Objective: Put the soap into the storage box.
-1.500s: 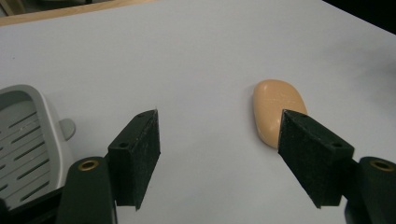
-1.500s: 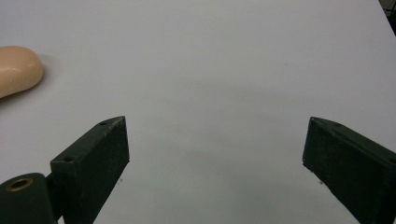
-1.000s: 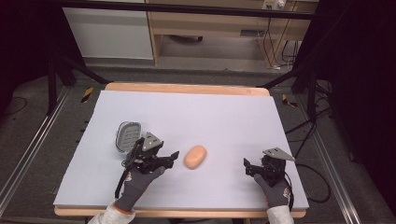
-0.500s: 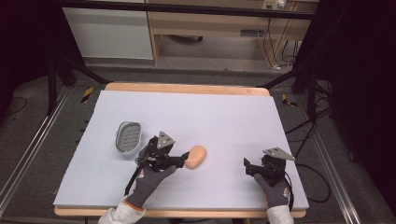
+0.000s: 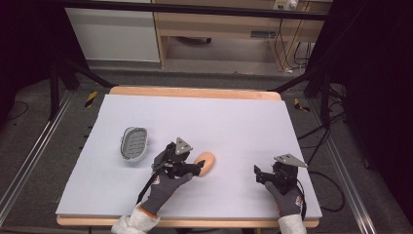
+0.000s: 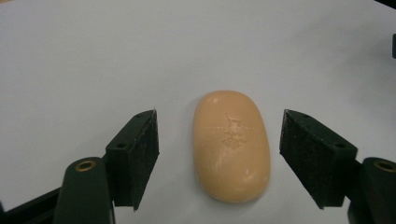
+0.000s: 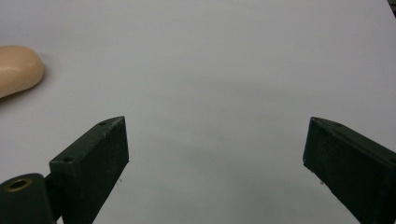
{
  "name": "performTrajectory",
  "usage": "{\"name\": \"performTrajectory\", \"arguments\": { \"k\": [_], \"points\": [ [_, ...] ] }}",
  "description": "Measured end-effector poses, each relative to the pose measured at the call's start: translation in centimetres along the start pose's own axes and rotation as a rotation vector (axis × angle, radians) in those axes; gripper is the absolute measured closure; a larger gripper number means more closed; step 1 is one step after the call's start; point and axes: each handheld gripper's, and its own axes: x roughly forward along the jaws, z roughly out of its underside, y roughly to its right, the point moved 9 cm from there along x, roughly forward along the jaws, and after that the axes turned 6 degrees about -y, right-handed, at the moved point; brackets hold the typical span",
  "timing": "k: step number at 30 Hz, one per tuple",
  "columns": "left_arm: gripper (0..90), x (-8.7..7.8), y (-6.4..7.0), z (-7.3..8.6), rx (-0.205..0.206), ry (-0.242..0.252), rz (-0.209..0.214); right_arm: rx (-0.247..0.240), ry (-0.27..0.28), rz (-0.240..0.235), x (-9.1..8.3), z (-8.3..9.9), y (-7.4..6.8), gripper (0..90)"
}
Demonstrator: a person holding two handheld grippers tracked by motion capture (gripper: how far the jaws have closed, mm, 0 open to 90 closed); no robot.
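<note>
A white sheet covers the counter (image 5: 243, 122), which has a wooden rim and stands on a grey floor with dark stands at either side and pale cabinets behind.

The left gripper (image 6: 218, 154) has its jaws spread wide, one on each side of a peach-coloured oval bar of soap (image 6: 232, 144). The soap lies flat on the sheet between the jaws, with clear white gaps on both sides, so neither pad touches it. A faint embossed mark shows on its top face. In the high view the left gripper (image 5: 195, 168), held in a grey-gloved hand (image 5: 163, 187), sits near the front middle of the counter with its tips at the soap (image 5: 206, 163).

Just to the left of that hand, a little farther back, a grey oval soap dish (image 5: 134, 144) with a slotted floor rests on the sheet, apart from the soap.

The right gripper (image 7: 215, 154) is also spread wide, with nothing but bare sheet between its jaws; the end of the soap (image 7: 18, 67) shows at the far left edge of its view. From above, the right gripper (image 5: 257, 174) rests near the front right of the counter, well apart from the soap, held in the other gloved hand (image 5: 287, 197).
</note>
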Motion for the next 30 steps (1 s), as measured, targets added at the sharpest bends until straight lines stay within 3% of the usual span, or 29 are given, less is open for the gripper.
{"name": "performTrajectory", "arguments": {
  "k": [10, 30],
  "points": [
    [25.8, 1.9, 0.8, 0.3, 0.029, -0.044, 0.005, -0.008, -0.004, -0.001, 0.1, 0.0, 0.0, 7.0],
    [24.8, 4.5, 1.3, 1.0, 0.042, -0.105, -0.009, -0.015, -0.017, -0.002, 0.2, 0.2, -0.1, 6.7]
  ]
}}
